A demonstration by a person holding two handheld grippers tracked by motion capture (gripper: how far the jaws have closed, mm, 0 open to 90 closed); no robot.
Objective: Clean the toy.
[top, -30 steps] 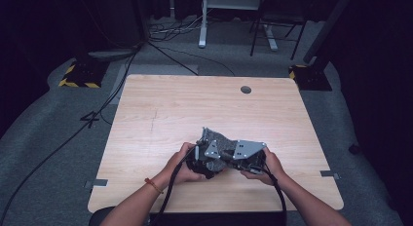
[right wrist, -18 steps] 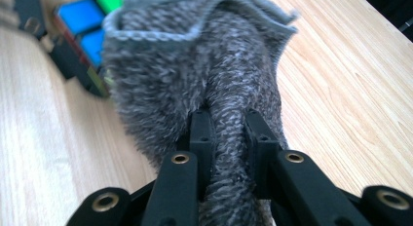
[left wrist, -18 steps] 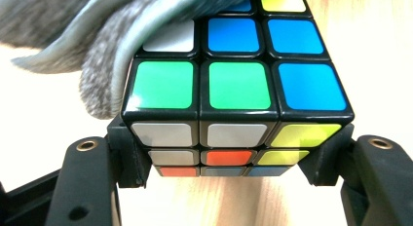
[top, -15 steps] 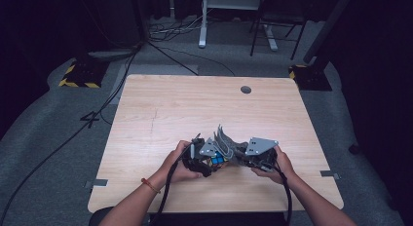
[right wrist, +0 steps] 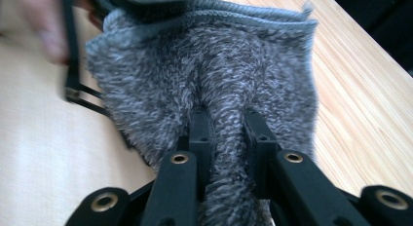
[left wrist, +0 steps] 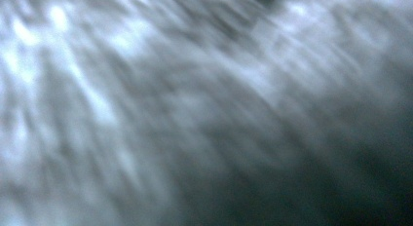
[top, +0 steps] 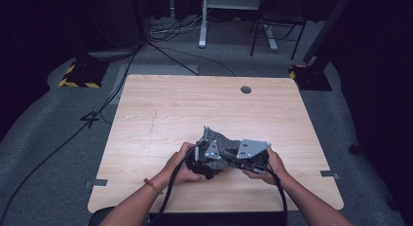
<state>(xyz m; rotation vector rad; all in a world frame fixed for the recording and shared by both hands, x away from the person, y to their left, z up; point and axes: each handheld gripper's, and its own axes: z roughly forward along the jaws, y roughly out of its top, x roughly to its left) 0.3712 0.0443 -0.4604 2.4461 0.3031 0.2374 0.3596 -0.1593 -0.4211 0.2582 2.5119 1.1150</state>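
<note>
the high view looks down and forward from above the person's side, far off, over the whole table [top: 160,114]. the right gripper view sits very close, looking along its jaws at the grey cloth [right wrist: 204,75]. the left gripper view is pressed up close and blurry. high and right views share the cloth and table.

I see my bare forearms, an orange band [top: 152,186] on the left wrist, and black tongs [right wrist: 226,123] with brass-ringed screws, grey three-cornered plates and trailing black cables.
</note>
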